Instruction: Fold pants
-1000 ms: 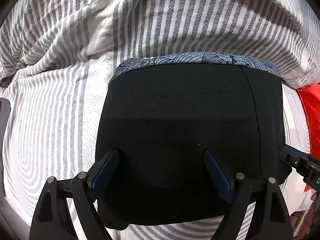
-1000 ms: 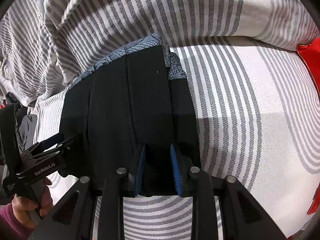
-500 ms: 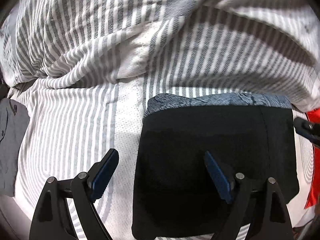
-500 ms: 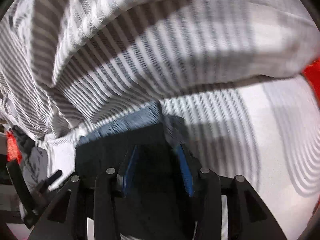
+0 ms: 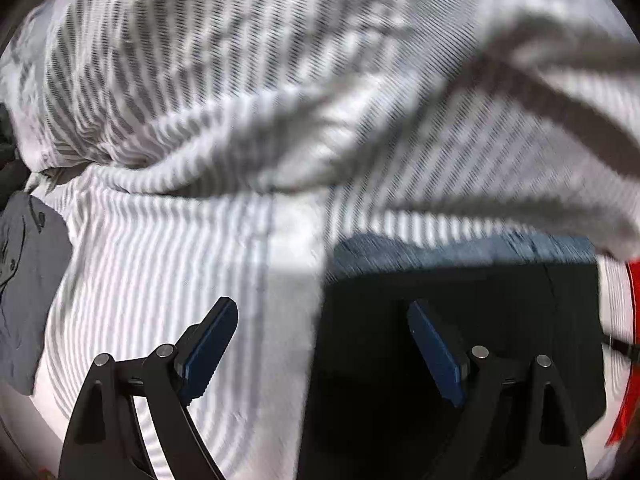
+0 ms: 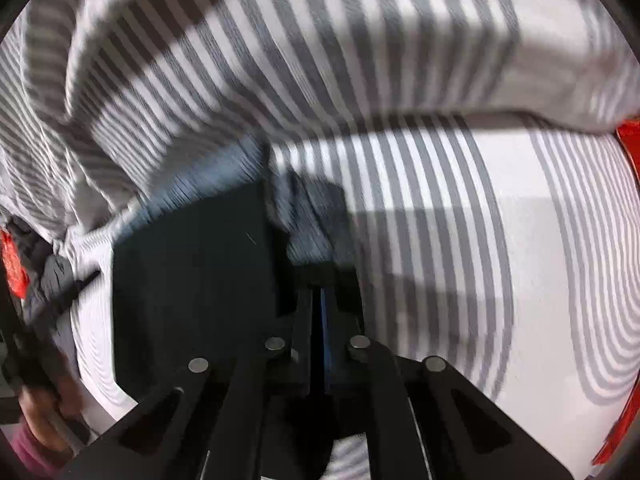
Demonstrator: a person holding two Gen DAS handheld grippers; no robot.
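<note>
Tongs first: the right gripper has its blue pads pressed together, with no cloth visibly between them, at the right edge of the folded pants. It looks like a grip just given up, or a closed tool used to press and tidy that edge; the blur hides which. The left gripper stands with its fingers wide apart and holds nothing. Its left finger is over bare sheet and its right finger over the black cloth, so it straddles the bundle's left edge, probably ready to smooth or nudge it.

Outward from there, the pants lie as a compact black rectangle on the striped bedsheet, patterned blue lining showing along the far edge. Beyond them rises a rumpled striped duvet. A grey garment sits at the bed's left edge, something red at the right. By that shape, folding seems essentially finished.
</note>
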